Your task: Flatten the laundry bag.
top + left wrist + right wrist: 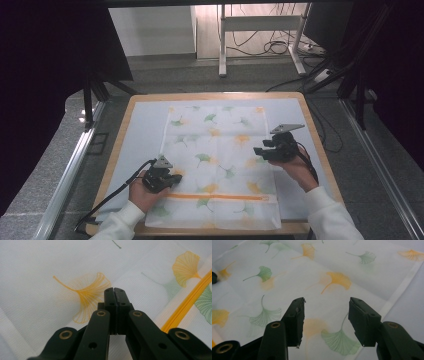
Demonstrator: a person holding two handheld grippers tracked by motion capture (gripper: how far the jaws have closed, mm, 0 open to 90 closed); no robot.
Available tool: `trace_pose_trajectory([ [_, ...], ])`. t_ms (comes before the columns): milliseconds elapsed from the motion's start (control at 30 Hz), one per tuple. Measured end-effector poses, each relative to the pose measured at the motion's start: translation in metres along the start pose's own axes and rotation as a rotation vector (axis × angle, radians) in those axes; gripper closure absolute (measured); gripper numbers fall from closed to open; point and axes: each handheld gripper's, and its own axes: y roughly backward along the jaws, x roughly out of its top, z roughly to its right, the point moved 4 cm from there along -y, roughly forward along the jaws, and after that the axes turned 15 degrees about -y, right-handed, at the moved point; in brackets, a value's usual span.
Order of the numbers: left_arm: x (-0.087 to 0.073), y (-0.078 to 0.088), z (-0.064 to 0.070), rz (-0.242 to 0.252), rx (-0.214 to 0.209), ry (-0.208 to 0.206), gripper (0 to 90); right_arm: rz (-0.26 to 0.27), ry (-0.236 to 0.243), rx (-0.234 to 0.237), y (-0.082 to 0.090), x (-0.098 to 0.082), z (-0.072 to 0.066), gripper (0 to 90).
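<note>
A white cloth (220, 165) printed with green and orange ginkgo leaves lies spread flat in the middle of the table (130, 117), an orange stripe (220, 197) running across it near the person's edge. The left gripper (172, 178) rests low on the cloth's left part, its jaws clenched tight together; whether any fabric is pinched between them cannot be told. The right gripper (259, 151) hovers over the cloth's right edge, jaws apart with nothing between them, the leaf print showing through the gap
</note>
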Motion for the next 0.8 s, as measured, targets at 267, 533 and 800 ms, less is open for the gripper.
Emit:
trace_pose_trajectory([
  [267,0.002,0.000,0.001,0.013,0.014,-0.013,88.8,0.015,-0.024,0.041,0.016,-0.026,-0.009,50.5],
  [533,0.008,0.010,0.003,0.082,0.056,-0.030,74.7,-0.026,-0.028,0.065,0.022,-0.046,-0.014,64.3],
  [800,0.011,0.014,0.009,0.111,0.049,-0.040,59.0,-0.038,-0.056,0.083,0.040,-0.067,-0.019,79.9],
])
